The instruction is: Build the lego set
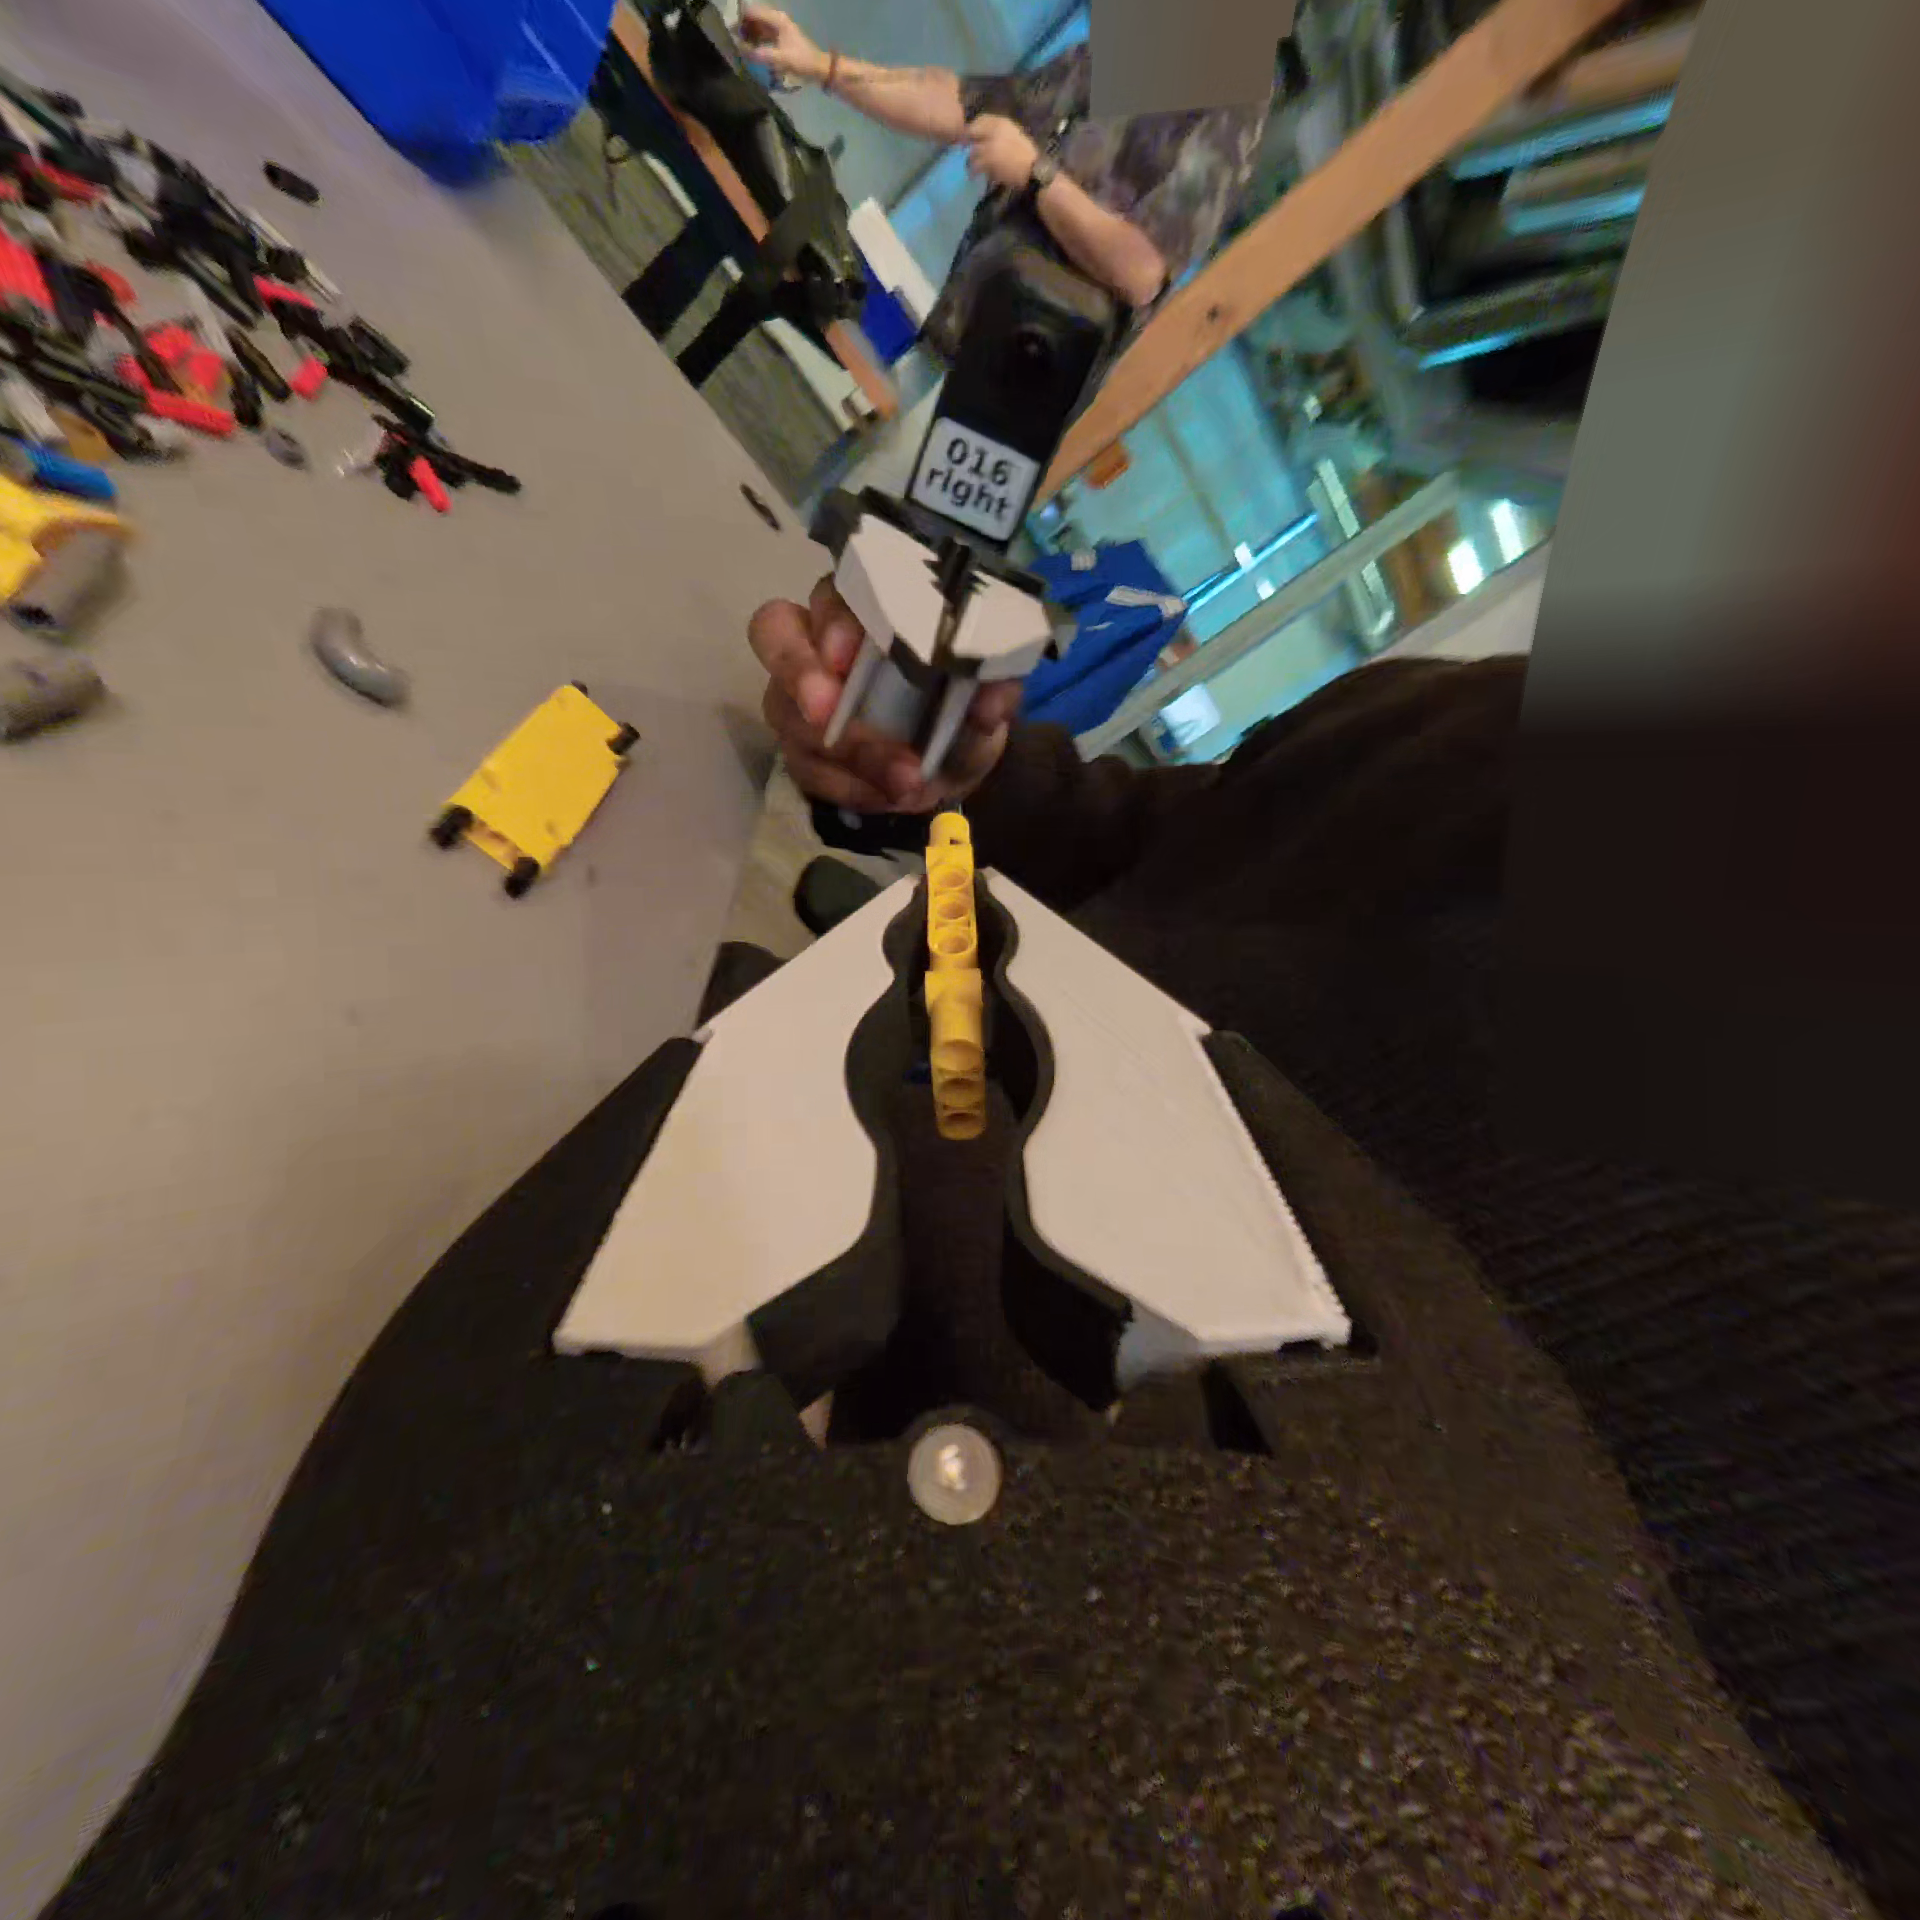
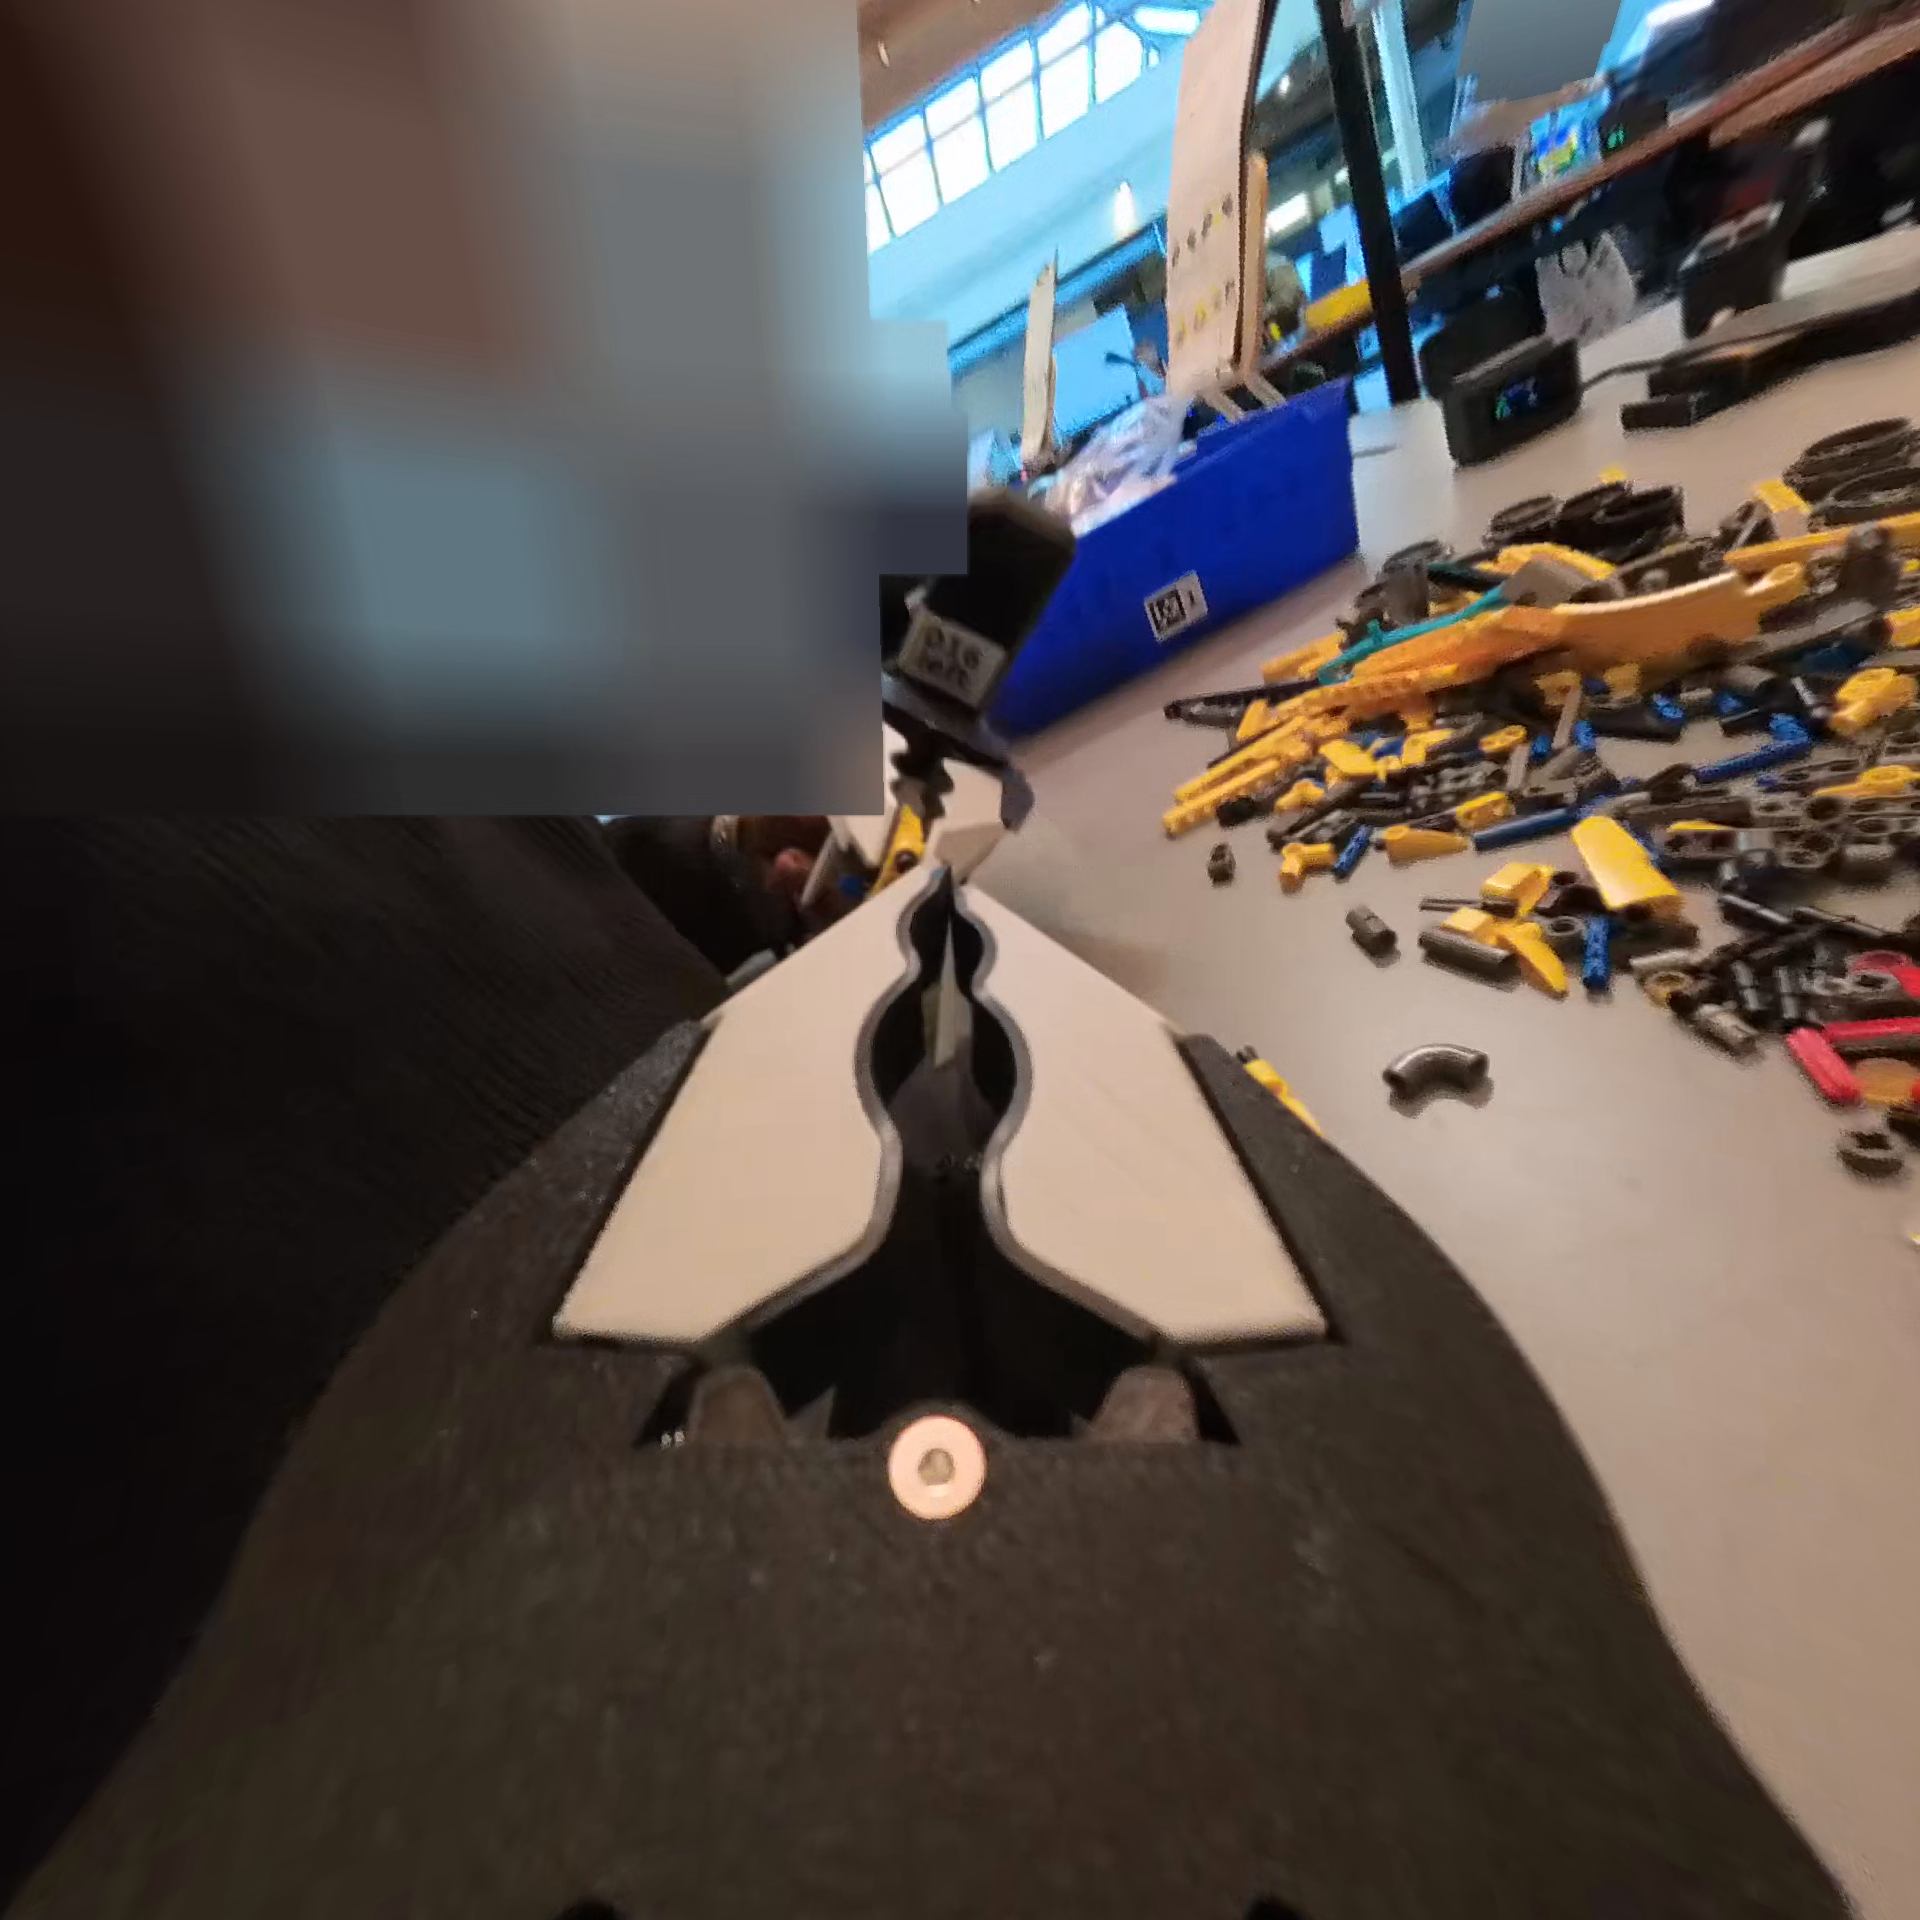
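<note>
My left gripper (image 1: 951, 894) is shut on a yellow holed building beam (image 1: 956, 1029), which stands up between the white fingers and pokes out past the tips. It is held off the table's near edge, over a dark garment. My right gripper (image 1: 951, 634) faces it closely, tip to tip, held by a hand (image 1: 821, 707). In the right wrist view my right gripper (image 2: 943, 883) has its fingers together at the tips; whether something thin sits between them I cannot tell. The left gripper (image 2: 925, 842) and its yellow beam (image 2: 899, 847) show just beyond.
The grey table (image 1: 260, 1039) carries a yellow panel piece (image 1: 535, 784), a grey curved piece (image 1: 353, 655) and a pile of loose black, red, yellow and blue parts (image 2: 1610, 748). A blue bin (image 2: 1174, 561) stands at the far edge. A person (image 1: 1039, 177) stands behind. There is about 6 cm between the tips of the two grippers.
</note>
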Demonstrator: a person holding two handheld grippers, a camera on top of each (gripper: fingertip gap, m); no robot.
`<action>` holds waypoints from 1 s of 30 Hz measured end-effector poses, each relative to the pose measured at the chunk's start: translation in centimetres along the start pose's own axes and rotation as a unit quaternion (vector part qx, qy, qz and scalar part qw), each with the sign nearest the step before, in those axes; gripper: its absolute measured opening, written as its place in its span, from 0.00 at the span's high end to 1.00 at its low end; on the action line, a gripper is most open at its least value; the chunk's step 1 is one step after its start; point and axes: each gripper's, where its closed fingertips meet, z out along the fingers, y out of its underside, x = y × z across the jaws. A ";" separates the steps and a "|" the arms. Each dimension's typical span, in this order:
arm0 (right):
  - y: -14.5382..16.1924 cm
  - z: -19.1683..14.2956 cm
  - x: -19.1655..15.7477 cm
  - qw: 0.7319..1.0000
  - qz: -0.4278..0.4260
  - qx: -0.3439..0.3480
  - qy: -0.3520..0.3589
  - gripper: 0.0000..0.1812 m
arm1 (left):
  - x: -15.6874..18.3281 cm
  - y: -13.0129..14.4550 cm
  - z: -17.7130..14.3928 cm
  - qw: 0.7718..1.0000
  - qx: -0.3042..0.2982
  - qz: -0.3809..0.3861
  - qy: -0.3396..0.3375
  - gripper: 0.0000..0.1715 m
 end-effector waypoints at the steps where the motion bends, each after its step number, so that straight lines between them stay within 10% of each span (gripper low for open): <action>1: 0.5 0.6 -0.2 1.000 -0.001 -0.018 -0.001 1.00 | -0.2 0.0 0.1 1.000 -0.004 0.020 -0.011 0.97; 4: 1.0 2.3 -1.1 0.999 0.017 -0.046 -0.016 0.85 | -0.1 -0.4 0.4 0.999 -0.002 0.035 -0.005 0.97; 18: 1.4 3.7 -1.7 0.996 0.058 -0.054 -0.046 0.98 | 0.4 0.1 0.9 0.992 -0.028 0.112 -0.044 0.97; 30: 0.1 3.6 -2.6 0.998 -0.009 -0.021 -0.058 1.00 | 2.1 -0.8 1.0 0.991 0.021 -0.088 0.095 0.97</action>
